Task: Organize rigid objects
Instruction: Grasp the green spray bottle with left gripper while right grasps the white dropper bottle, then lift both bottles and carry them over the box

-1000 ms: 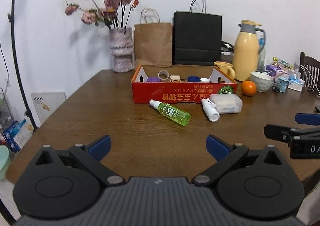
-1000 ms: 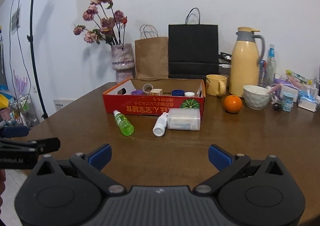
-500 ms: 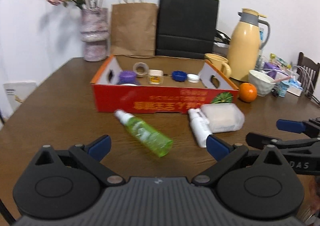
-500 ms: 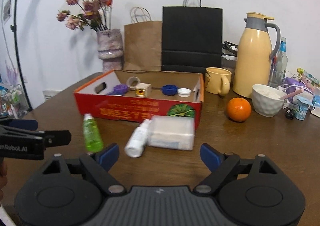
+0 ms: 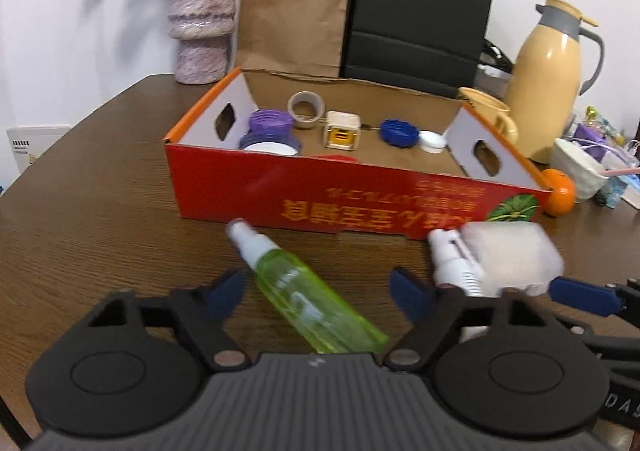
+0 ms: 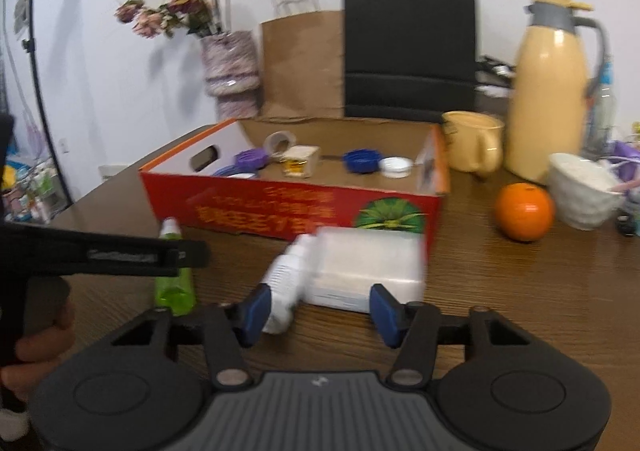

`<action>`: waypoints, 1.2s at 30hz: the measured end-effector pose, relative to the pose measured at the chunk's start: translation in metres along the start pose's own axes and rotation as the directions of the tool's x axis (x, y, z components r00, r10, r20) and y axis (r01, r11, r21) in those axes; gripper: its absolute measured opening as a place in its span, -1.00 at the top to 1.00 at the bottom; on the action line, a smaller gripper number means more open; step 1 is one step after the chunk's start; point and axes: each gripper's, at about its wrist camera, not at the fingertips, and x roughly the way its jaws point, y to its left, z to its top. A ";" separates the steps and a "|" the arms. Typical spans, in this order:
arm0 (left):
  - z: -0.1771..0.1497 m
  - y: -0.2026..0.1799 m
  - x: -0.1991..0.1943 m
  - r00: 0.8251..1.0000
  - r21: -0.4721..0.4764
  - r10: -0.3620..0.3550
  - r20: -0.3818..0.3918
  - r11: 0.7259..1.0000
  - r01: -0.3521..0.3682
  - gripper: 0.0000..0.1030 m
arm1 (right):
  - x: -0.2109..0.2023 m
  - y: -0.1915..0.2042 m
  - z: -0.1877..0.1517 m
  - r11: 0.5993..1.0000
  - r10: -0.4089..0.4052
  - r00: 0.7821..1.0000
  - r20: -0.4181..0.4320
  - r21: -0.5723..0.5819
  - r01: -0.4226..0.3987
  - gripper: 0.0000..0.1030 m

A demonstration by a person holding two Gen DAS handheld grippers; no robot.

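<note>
The left tongs are closing around the green spray bottle, not yet pressing it. The right tongs are narrowing, still empty, toward the white bottle, probably because both are going into the red box.

Black left gripper, ribbed grey housing, blue-padded jaws; right gripper alike

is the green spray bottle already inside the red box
No, the green spray bottle lies on its side on the table, in front of the red box.
</note>
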 end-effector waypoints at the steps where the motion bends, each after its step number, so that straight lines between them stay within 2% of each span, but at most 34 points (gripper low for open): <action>1: 0.000 0.003 0.002 1.000 0.005 0.001 -0.004 1.000 -0.001 -0.32 | 0.006 0.005 0.001 1.000 0.013 1.000 -0.007 -0.005 -0.013 0.05; 6: -0.001 0.022 0.001 1.000 0.016 -0.010 0.001 1.000 0.010 -0.07 | 0.032 0.020 0.001 0.999 0.039 0.998 -0.042 -0.019 -0.040 0.12; 11: -0.001 0.022 -0.001 1.000 0.071 0.001 0.007 0.997 -0.002 -0.14 | 0.053 0.031 0.003 0.999 0.021 0.997 -0.070 -0.029 -0.023 0.16; 12: 0.000 0.022 0.002 1.000 0.068 -0.005 -0.001 0.998 0.005 -0.19 | 0.056 0.032 0.003 0.999 0.019 0.997 -0.072 -0.029 -0.021 0.23; 15: 0.002 0.029 0.012 0.998 0.009 -0.046 -0.041 0.999 0.046 -0.20 | 0.063 0.035 0.003 0.999 0.000 0.998 -0.069 -0.035 -0.003 0.47; 16: 0.002 0.032 0.016 0.997 -0.019 -0.055 -0.057 0.998 0.054 -0.21 | 0.063 0.035 0.003 0.999 -0.004 0.998 -0.065 -0.036 0.001 0.47; 17: 0.002 0.034 0.020 0.996 -0.053 -0.055 -0.064 0.997 0.051 -0.31 | 0.062 0.036 0.003 0.999 0.000 0.998 -0.064 -0.032 -0.002 0.47; 19: 0.001 0.032 0.021 0.998 -0.050 -0.024 -0.050 0.999 0.022 -0.32 | 0.060 0.034 0.002 1.000 0.010 0.998 -0.064 -0.026 -0.011 0.47; 20: 0.001 0.028 0.022 0.999 -0.036 -0.011 -0.046 0.999 0.009 -0.23 | 0.058 0.034 0.001 1.000 0.013 0.998 -0.066 -0.026 -0.015 0.47; 21: 0.000 0.025 0.022 0.999 -0.020 -0.013 -0.038 1.000 0.012 -0.01 | 0.056 0.034 0.000 1.000 0.018 0.998 -0.066 -0.025 -0.019 0.47; 22: -0.001 0.020 0.021 0.999 0.001 -0.004 -0.032 1.000 0.004 0.02 | 0.052 0.035 -0.002 0.999 0.022 0.998 -0.065 -0.024 -0.023 0.48; 23: -0.003 0.016 0.018 1.000 0.015 0.016 -0.023 1.000 -0.016 0.28 | 0.047 0.037 -0.004 0.999 0.024 0.998 -0.062 -0.028 -0.026 0.48; 24: -0.005 0.013 0.015 1.000 0.023 0.023 -0.015 0.999 -0.023 0.38 | 0.042 0.039 -0.006 0.999 0.024 0.998 -0.058 -0.032 -0.026 0.48; 29: -0.025 0.007 -0.020 1.000 0.030 -0.013 0.001 0.999 0.013 0.39 | 0.008 0.045 -0.021 0.999 0.039 0.999 -0.038 -0.034 -0.040 0.48; 36: -0.058 -0.006 -0.106 0.994 0.079 0.003 0.110 0.997 -0.012 0.39 | -0.058 0.053 -0.047 0.999 0.021 1.000 0.013 -0.049 -0.021 0.48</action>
